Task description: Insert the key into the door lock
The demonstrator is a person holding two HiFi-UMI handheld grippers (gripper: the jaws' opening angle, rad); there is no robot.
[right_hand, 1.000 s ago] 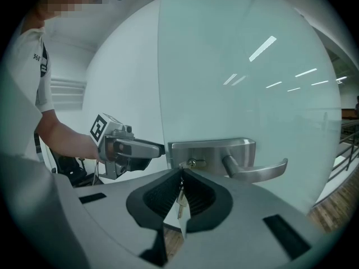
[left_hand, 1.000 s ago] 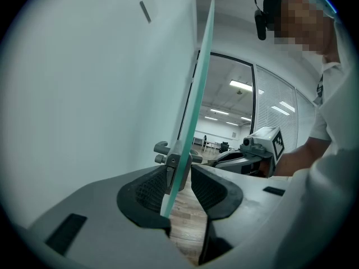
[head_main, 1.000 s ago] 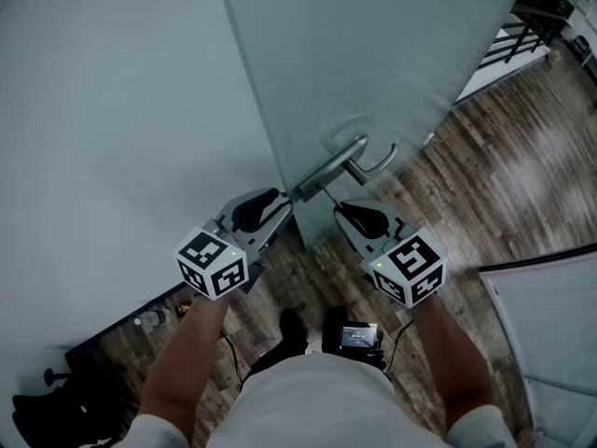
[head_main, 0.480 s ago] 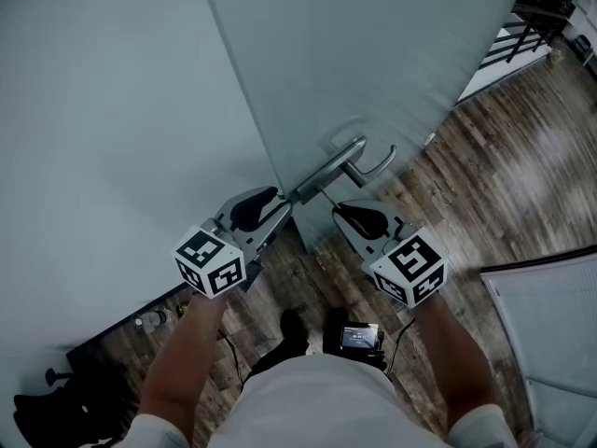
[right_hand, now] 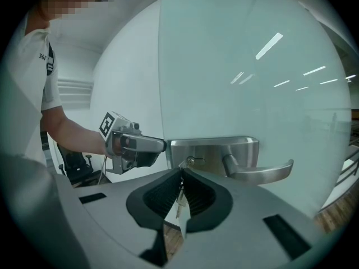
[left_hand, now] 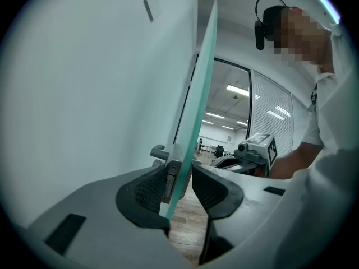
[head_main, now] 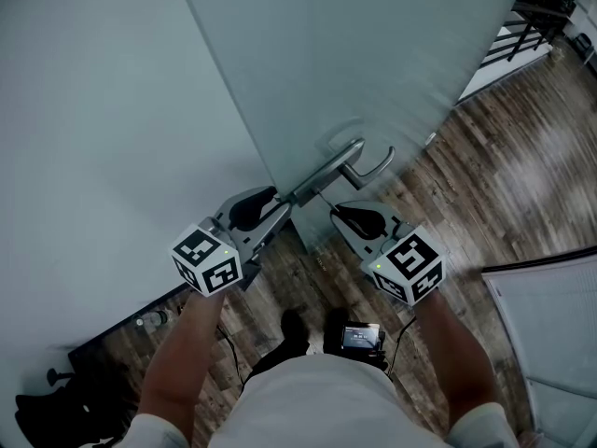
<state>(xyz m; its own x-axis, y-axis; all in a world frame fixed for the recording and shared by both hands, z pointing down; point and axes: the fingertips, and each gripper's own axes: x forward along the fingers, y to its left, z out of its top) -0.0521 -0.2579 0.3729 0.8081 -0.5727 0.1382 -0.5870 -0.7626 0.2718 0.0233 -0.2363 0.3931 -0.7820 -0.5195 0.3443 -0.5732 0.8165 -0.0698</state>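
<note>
A frosted glass door (head_main: 373,63) fills the head view from 12 to 2 o'clock. A pale wall (head_main: 93,110) lies at 9 to 11, and a wood floor (head_main: 522,157) runs from 3 round to 7 o'clock. At 8 o'clock dark gear (head_main: 56,399) lies on the floor by the wall, and a railing (head_main: 532,17) shows at 1 o'clock. Past the door's edge the left gripper view shows an office with ceiling lights (left_hand: 238,89). The steel handle (head_main: 371,166) sticks out just past centre, toward 1 o'clock. The left gripper (head_main: 280,208) has just been opening and its jaws are spread wide. They straddle the door's edge, with the latch plate (left_hand: 170,175) between the pads. A gap shows beside the glass, so neither pad seems to press. The right gripper (head_main: 338,211), just at 3 o'clock of the left one, has its jaws closed on the key (right_hand: 180,190). The blade rises toward 12 o'clock from the pads. Its tip meets the keyhole (right_hand: 191,161) in the lock plate (right_hand: 213,150), at 9 o'clock of the handle's stem. How far in it sits I cannot tell. Something pale (right_hand: 183,224) hangs from the key below the pads. Against the frame a second ago, both grippers and the handle sit almost where they were. The door's edge line now leans further toward 11 o'clock in the head view, and the left marker cube (head_main: 207,260) has slipped slightly toward 9 o'clock.
</note>
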